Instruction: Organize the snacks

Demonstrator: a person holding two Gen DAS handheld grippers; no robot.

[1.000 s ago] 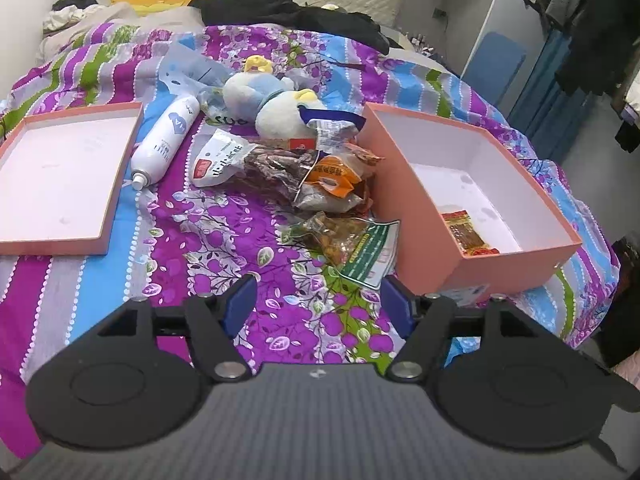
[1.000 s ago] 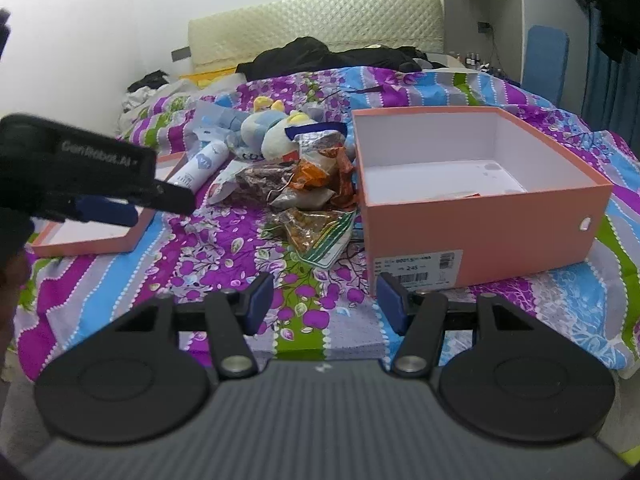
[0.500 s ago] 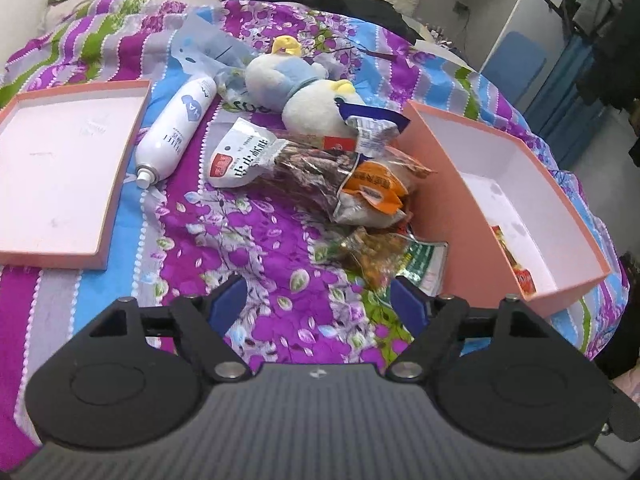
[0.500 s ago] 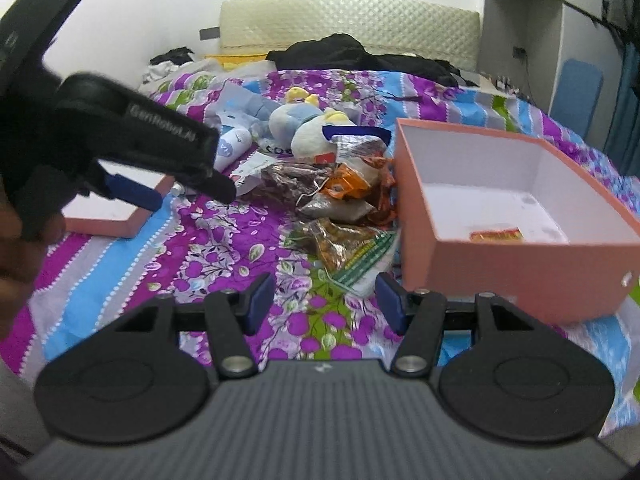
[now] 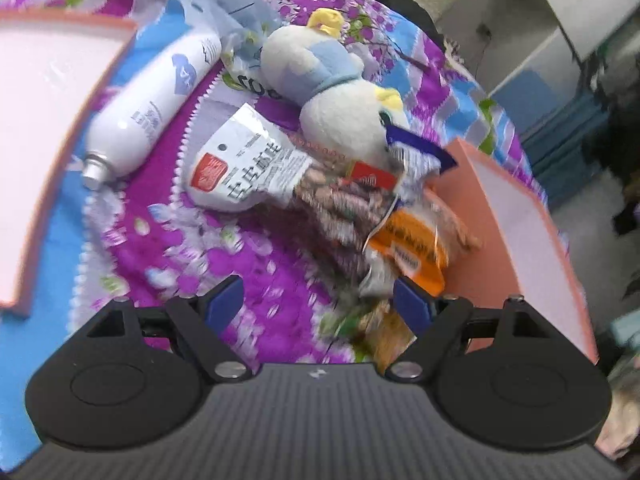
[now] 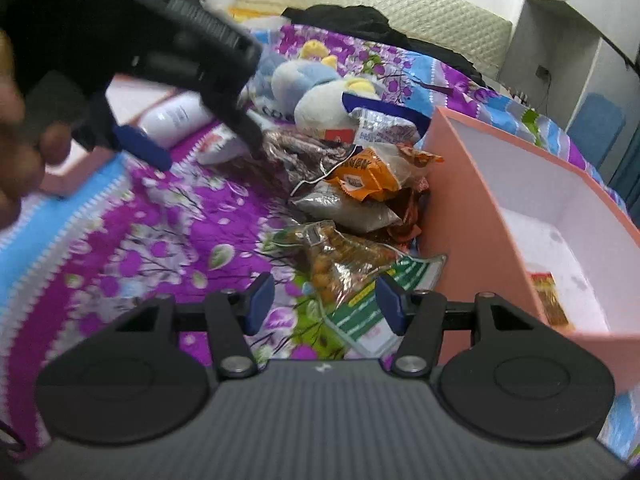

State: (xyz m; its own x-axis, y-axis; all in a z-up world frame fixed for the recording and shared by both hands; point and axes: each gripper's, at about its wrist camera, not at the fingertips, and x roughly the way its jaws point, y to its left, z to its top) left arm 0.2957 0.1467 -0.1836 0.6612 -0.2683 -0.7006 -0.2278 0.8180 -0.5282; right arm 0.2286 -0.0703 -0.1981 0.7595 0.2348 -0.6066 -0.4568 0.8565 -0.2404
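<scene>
The left claw [image 5: 318, 300] tilts down over the bed [image 5: 264, 264], its jaws spread wide after just opening, nothing between the pads. In the right wrist view it reaches in from the upper left, held in a hand [image 6: 20, 148]. The right claw [image 6: 322, 304] also angles down, jaws apart and gripping nothing, just above a clear bag of nuts [image 6: 344, 260] lying flat, its long axis running toward the pink box [image 6: 452, 200]. The other snack bags [image 5: 320, 200] are piled against that box's wall, the white-topped one pointing toward a white bottle [image 5: 152, 108].
</scene>
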